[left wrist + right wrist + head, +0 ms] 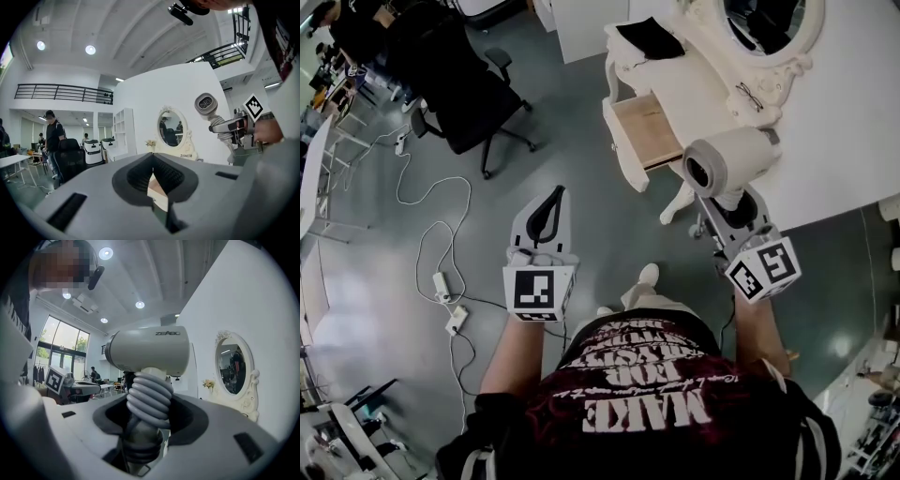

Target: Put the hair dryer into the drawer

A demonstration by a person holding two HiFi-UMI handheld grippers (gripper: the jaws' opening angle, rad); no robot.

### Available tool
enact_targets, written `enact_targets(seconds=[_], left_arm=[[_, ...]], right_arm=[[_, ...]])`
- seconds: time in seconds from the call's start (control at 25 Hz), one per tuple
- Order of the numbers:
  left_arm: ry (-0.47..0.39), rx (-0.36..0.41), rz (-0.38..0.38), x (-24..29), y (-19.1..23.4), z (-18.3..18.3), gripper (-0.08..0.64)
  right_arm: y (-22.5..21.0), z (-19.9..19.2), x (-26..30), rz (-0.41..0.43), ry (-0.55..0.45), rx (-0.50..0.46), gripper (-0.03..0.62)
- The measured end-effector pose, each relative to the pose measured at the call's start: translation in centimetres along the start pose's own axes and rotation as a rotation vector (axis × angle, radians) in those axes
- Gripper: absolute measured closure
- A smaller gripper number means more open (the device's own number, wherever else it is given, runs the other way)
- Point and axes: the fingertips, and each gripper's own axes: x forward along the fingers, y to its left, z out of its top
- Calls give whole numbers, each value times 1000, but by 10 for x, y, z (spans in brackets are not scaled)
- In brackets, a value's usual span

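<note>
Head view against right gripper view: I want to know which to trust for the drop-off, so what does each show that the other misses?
Only the head view shows the open drawer and a power strip with its cable. Only the right gripper view shows the grey cord coiled round the handle, which sits between the jaws. Both views show the hair dryer clamped in the right gripper, and the oval mirror.

flr grey (572,169) | blk office chair (459,89) | wht wall (140,93) | oval mirror (171,127) | ceiling lts (90,49)
</note>
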Motion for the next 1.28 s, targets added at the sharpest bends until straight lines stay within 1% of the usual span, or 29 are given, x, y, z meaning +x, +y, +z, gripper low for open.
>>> enact_targets(seconds=[0.36,0.72,0.92,1.12,1.28], left_arm=[[18,-3,6,45,3,0,555],[11,5,20,88,-13,9,555],[7,10,39,111,-26,17,555],[24,19,78,124,-32,17,555],[35,23,95,135,-40,17,555]], right_arm=[[-36,-1,29,21,6,21,365],[-81,-1,38,44,4,18,365],[-110,1,43,66,0,14,365],[-128,-4,49,102,3,17,365],[-142,-7,55,128,2,26,365]])
